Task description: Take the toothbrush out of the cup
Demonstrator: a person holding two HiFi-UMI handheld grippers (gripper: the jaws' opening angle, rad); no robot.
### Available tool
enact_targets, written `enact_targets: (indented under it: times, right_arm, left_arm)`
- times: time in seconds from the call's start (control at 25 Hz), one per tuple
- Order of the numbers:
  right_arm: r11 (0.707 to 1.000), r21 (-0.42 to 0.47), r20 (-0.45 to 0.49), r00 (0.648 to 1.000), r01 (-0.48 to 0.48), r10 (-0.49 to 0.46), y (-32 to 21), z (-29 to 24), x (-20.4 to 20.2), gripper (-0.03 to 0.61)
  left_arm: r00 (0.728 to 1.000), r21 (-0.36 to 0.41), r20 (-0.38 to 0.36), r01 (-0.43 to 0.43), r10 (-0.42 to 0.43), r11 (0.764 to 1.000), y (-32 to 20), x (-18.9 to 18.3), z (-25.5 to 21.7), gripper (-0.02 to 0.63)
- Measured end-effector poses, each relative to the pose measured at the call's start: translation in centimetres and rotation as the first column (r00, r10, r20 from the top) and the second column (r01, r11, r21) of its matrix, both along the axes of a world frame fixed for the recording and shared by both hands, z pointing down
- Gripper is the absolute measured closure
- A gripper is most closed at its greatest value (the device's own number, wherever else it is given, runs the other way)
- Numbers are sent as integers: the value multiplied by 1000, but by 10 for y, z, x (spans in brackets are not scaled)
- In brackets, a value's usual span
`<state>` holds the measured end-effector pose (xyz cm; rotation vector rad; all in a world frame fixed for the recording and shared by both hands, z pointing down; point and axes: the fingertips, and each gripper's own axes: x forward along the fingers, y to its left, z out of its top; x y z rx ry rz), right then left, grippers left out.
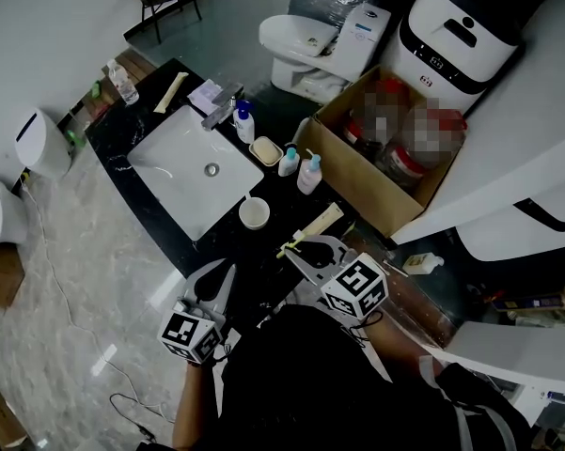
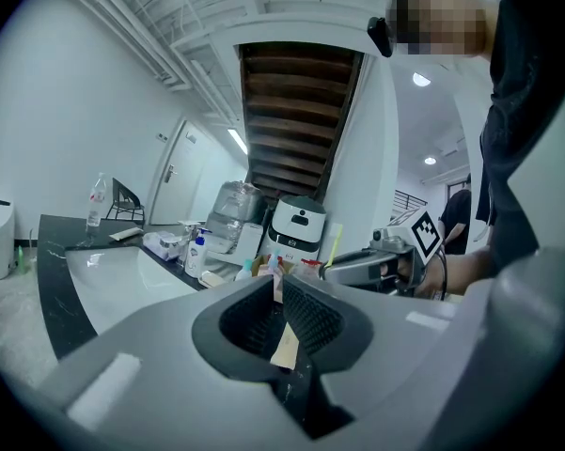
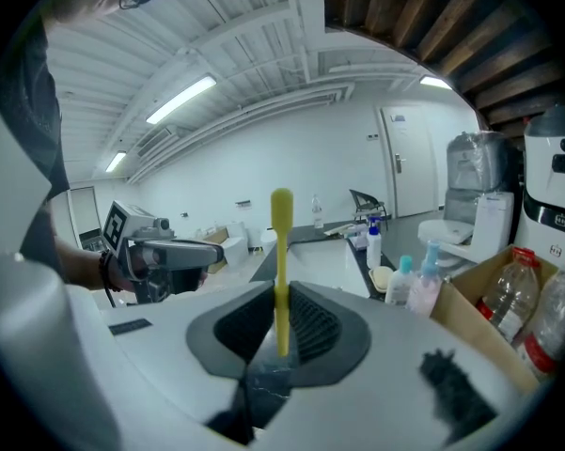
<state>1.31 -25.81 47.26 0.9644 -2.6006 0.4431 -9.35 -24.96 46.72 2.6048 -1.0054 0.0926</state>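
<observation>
A white cup [image 1: 255,213] stands on the black counter [image 1: 141,125] beside the sink, and no toothbrush shows in it. The yellow toothbrush [image 1: 290,246] is out of the cup, clamped in my right gripper [image 1: 299,250], which hovers a little to the right of the cup. In the right gripper view the toothbrush [image 3: 281,242] stands upright between the pads of the right gripper [image 3: 281,299]. My left gripper [image 1: 223,274] is near the counter's front edge, left of the right one. Its jaws [image 2: 280,289] are together with nothing clearly held.
The white sink [image 1: 174,181] and faucet [image 1: 222,111] lie beyond the cup. A pump bottle [image 1: 244,122], soap dish [image 1: 266,150] and two small bottles [image 1: 309,174] line the counter's right side. A bamboo box [image 1: 321,220] lies near the right gripper. A cardboard box [image 1: 357,186] stands right.
</observation>
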Motion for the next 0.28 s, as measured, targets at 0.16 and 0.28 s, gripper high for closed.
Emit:
enact_targets:
  times: [0.16,0.28]
  right_arm:
    - [1000,6,2,1000,10,-10,0,-3,-2,522]
    - [1000,7,-4,1000,14,-14,0,-2,0,522]
  left_arm:
    - [1000,9,28,-4,3,1000,1,-3,3,575]
    - [1000,17,31,-6,5,1000,2,-2,4,575]
